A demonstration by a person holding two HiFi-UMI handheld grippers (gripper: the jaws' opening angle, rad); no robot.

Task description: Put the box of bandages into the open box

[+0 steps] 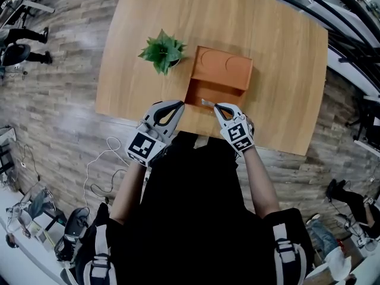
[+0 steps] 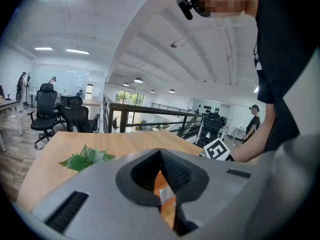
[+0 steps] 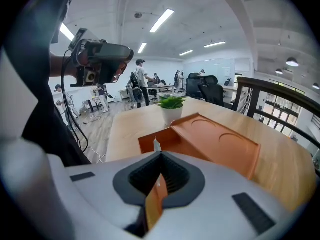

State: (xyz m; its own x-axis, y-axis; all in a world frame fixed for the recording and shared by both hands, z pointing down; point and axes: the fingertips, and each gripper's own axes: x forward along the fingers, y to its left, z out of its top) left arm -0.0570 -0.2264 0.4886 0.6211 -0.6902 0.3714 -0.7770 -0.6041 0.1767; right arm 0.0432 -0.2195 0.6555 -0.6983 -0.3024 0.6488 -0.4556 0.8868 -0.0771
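The right tool (image 1: 217, 107), jaws clamped together, pinches the thin pale box of bandages (image 1: 207, 103) over the near edge of the open box (image 1: 195, 95) on the tabletop (image 1: 285, 70), while the left tool (image 1: 177, 105) hovers beside it, closed and empty.

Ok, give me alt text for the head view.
Seen from above, a person holds two grippers at a wooden table's near edge: the right gripper pinches a small pale item at the near rim of an open orange box, the shut left gripper beside it. A potted plant stands left of the box.
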